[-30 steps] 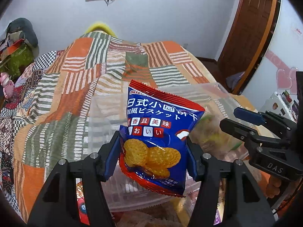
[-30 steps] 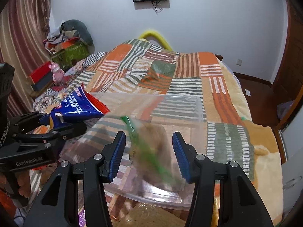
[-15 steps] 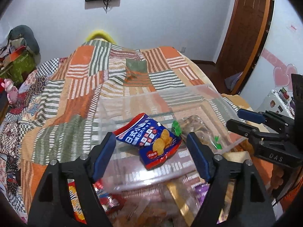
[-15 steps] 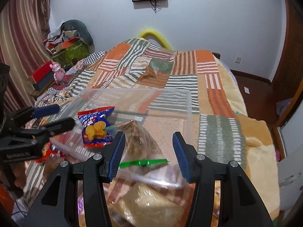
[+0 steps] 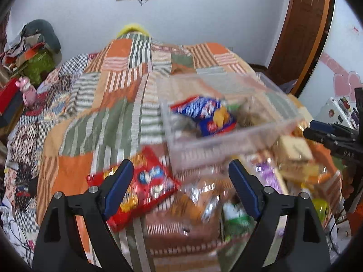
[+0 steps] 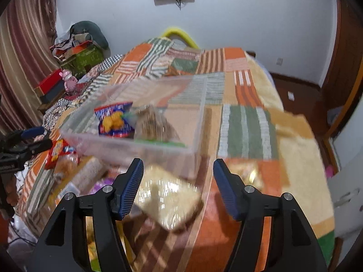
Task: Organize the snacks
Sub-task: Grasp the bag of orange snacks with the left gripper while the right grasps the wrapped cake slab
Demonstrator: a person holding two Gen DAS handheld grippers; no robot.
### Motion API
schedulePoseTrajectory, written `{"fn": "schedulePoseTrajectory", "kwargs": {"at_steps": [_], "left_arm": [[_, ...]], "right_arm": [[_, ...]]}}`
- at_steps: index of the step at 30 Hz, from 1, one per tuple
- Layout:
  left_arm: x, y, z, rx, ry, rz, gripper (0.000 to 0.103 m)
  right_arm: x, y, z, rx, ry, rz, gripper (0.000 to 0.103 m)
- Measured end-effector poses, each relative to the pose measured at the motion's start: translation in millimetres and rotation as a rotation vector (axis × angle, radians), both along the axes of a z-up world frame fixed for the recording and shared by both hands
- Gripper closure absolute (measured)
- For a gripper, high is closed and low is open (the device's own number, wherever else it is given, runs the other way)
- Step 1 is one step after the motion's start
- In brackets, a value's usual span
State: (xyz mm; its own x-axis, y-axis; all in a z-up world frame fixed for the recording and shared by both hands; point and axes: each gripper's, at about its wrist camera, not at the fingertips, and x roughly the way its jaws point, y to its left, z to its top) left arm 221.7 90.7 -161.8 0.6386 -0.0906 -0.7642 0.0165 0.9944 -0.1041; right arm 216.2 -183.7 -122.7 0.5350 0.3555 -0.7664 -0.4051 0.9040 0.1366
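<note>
On the patchwork bed (image 6: 247,122): one clear plastic bin (image 6: 136,145), holding a blue biscuit packet (image 5: 204,115) and a clear bag of brown snacks (image 6: 154,124). Loose snacks lie in front of it: red packet (image 5: 140,188), wrapped sandwich (image 6: 168,201). Left tongs (image 5: 179,185): spread apart, nothing held. Right tongs (image 6: 178,188): spread apart, nothing held, over the sandwich.

Left gripper (image 5: 180,181): black angular frame, blue ribbed fingertip pads (image 5: 119,184), silver round screws on each finger.
Right gripper (image 6: 178,185): same black frame, blue textured pads (image 6: 132,185), silver screws.
Markings: white lettering on the right gripper's body, blurred, seen from the left wrist.
</note>
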Motion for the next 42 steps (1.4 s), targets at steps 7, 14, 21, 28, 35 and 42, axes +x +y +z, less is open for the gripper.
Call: {"fn": "schedulePoseTrajectory", "kwargs": {"at_steps": [7,14,21,28,35,42], "left_arm": [[-16,-4,-30,-0.064,0.078,-0.023,0.017],[-7,-14,-50,-0.063,0.116,-0.030,0.017],[3,-15,-60,-0.121,0.105,-0.035,0.018],[-2,-15,-59,-0.122,0.084,-0.047,0.043],[-14,-17,-52,-0.071,0.065,-0.035,0.049],[-32,-14,-26,-0.047,0.004,-0.011,0.049]], "right_arm": [[-7,5,-15,0.010,0.057,0.014,0.033],[-2,13,-31,0.020,0.104,0.017,0.019],[3,19,-43,0.036,0.162,0.021,0.007],[1,19,-40,0.031,0.144,0.011,0.012],[-3,12,-36,0.031,0.121,-0.006,0.017],[-11,-3,-23,0.031,0.090,-0.034,0.017]]}}
